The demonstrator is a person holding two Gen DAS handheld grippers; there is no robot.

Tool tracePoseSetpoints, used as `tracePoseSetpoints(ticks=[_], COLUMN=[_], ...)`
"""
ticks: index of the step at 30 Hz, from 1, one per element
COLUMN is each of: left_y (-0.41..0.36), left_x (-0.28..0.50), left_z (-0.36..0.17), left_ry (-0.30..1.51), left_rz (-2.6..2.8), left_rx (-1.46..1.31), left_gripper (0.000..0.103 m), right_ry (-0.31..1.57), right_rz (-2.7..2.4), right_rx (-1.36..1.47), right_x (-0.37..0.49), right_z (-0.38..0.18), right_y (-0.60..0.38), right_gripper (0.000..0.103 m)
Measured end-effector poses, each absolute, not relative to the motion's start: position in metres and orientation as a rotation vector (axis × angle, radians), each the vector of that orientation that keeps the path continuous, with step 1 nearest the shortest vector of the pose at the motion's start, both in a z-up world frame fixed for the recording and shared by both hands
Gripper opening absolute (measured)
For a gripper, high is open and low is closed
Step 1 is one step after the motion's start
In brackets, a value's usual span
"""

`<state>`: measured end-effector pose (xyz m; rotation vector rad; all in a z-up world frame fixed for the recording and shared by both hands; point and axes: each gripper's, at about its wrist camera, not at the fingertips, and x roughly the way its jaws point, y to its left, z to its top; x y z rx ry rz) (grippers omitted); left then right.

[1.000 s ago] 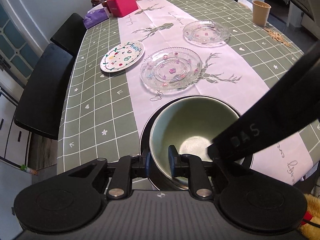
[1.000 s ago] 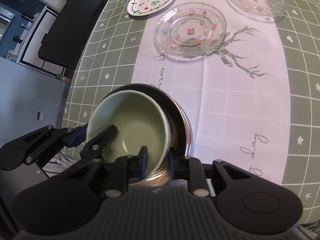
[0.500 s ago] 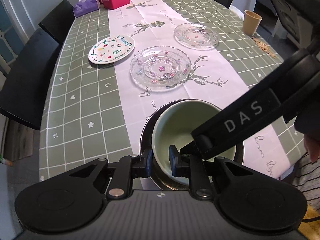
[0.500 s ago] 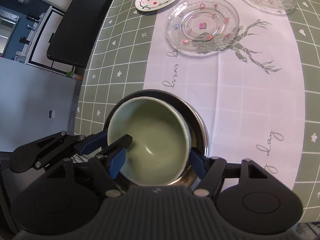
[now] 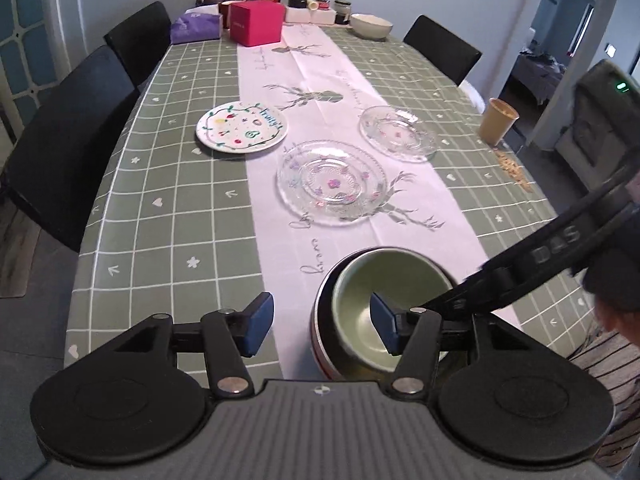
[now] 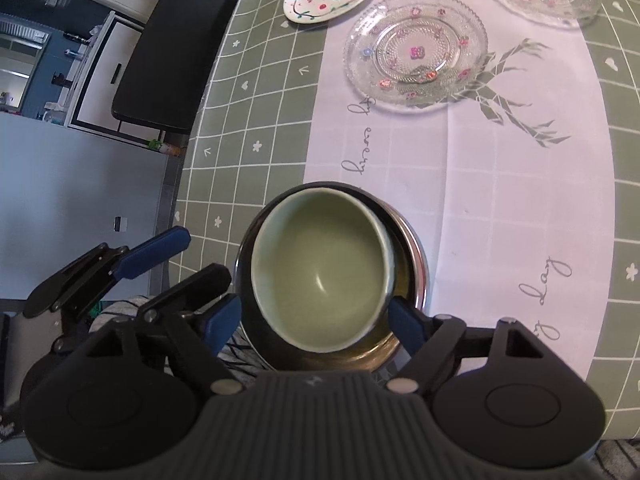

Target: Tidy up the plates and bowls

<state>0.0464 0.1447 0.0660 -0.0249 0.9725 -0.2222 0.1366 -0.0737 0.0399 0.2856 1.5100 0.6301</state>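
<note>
Both sets of fingers have let go of the green bowl since a second ago, when each pinched its rim: the left gripper has swung aside and its jaws are opening, one blue pad out over the tablecloth and the other above the bowl's hollow, touching nothing. The right gripper is opening too, its pads spread to either side of the nested pair without pressing on them. That bowl sits inside the steel bowl at the near edge of the table, leaning toward one side rather than centred. To finish this release well, I would lift both grippers straight up so no pad clips a rim and tips the stack. Next likely come the large glass plate, the small glass plate and the painted plate, all lying apart farther up the table.
</note>
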Motion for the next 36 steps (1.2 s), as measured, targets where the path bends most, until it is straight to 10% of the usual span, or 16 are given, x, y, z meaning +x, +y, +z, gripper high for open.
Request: tracePoseSetpoints(ticks=[12, 36], left_y=[0.118, 0.111], left_x=[0.035, 0.06], left_z=[0.045, 0.02], left_ry=[1.012, 1.136], left_rz=[-0.205, -0.185], left_rx=[0.172, 0.128], left_gripper=[0.073, 0.082], right_ry=[0.946, 1.277], right_rz=[0.499, 0.509], right_rx=[0.225, 0.611], right_x=[0.093, 0.087], right_z=[0.068, -0.047], right_y=[-0.116, -0.118], right_gripper=[0.074, 0.065])
